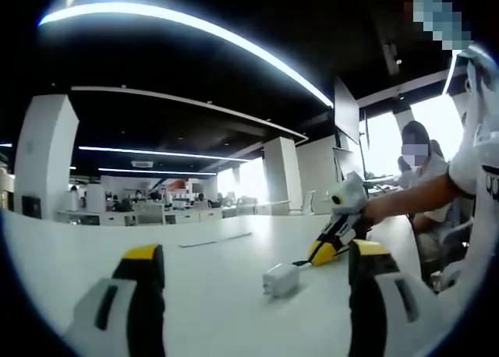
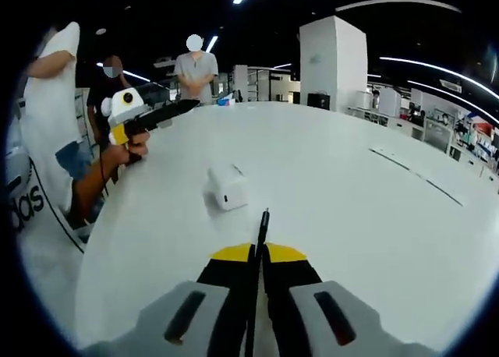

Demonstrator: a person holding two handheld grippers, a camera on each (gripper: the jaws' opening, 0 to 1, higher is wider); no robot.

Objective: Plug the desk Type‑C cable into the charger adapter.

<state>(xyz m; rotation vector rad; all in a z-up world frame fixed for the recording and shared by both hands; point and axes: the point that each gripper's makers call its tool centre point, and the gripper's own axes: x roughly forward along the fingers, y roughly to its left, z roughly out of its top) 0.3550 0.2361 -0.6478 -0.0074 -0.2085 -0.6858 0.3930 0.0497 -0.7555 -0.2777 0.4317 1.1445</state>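
My right gripper (image 2: 258, 256) is pinching the Type-C cable (image 2: 263, 226) between closed jaws, its tip pointing at the charger adapter (image 2: 227, 189) lying on the white desk (image 2: 351, 209) — apart yet. I'm holding my left gripper (image 1: 257, 263) wide, empty.

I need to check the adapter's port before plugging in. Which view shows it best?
The right gripper view: the charger adapter faces the camera, its port visible. The left gripper view shows the adapter side-on, port hidden.
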